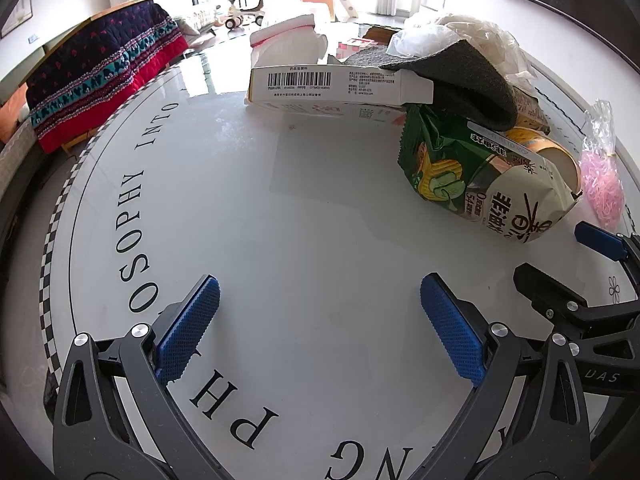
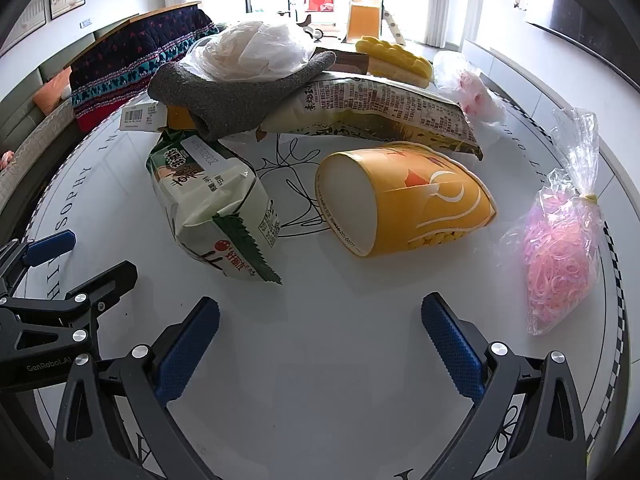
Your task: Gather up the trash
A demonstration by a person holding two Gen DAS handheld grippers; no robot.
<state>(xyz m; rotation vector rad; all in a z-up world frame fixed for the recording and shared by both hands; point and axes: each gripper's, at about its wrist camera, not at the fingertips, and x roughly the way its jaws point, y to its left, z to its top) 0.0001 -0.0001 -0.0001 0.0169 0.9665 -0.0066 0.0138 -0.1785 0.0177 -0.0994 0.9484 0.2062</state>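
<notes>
The round white glossy tabletop [image 2: 340, 340] carried black serif lettering and a black-and-white checkered band along its rim. Directly on it lay a green-and-white crinkled snack bag [image 2: 216, 208], a yellow paper cup [image 2: 412, 204] tipped on its side, and a clear plastic bag of pink rubber bands [image 2: 560, 252]. A flat white carton with a barcode [image 1: 328, 88] rested farther back, with a grey felt cloth [image 2: 236, 100] draped over the pile beside it.
</notes>
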